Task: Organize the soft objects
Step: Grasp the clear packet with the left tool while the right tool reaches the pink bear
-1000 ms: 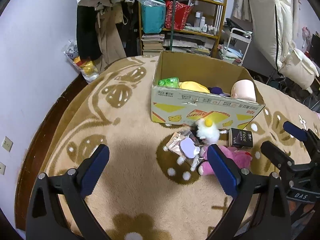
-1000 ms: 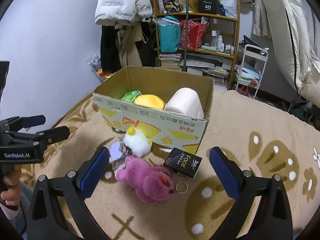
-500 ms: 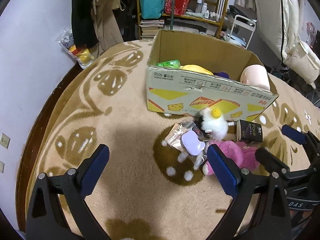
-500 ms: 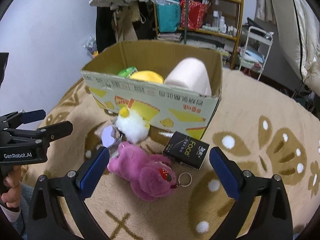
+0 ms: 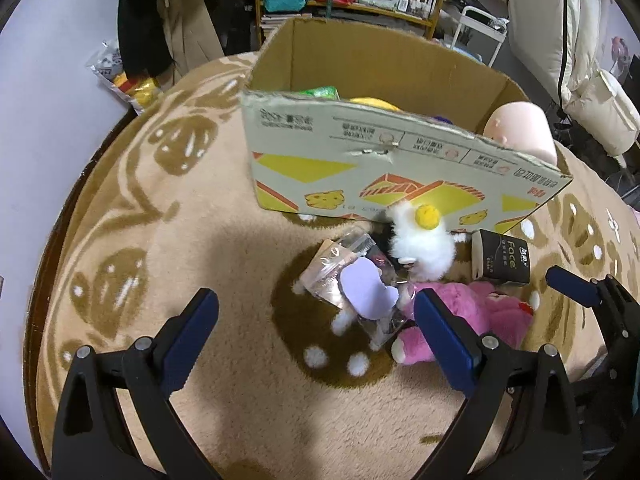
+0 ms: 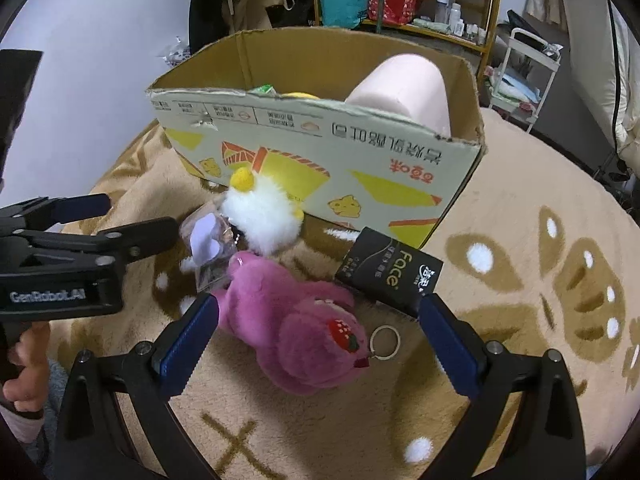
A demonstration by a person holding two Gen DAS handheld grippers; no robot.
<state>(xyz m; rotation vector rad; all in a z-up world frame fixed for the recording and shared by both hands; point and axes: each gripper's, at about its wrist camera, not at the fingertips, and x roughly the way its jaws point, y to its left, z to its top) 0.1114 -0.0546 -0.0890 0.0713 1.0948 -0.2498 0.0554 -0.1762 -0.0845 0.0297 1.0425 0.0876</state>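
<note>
A pink plush bear [image 6: 296,324] [image 5: 476,320] with a key ring lies on the beige rug before an open cardboard box [image 6: 320,148] [image 5: 380,160]. A white fluffy toy with a yellow ball [image 6: 262,214] [image 5: 420,246] and a clear packet with a lilac shape [image 5: 356,284] [image 6: 208,244] lie beside it. A black "Face" tissue pack [image 6: 390,272] [image 5: 502,258] lies right of them. My right gripper [image 6: 316,338] is open, straddling the bear just above it. My left gripper [image 5: 316,336] is open, above the packet. The box holds a pink roll [image 6: 404,88], yellow and green items.
The patterned rug [image 5: 160,220] covers a raised surface with a dark edge on the left. Behind the box stand a shelf [image 6: 420,8] with bags and bottles, hanging clothes, a white cart [image 6: 524,72] and a cream mattress. The left gripper shows in the right wrist view [image 6: 92,216].
Both grippers have moved forward and down toward the toys. The box and the toys now look larger and closer. Both stay open.
</note>
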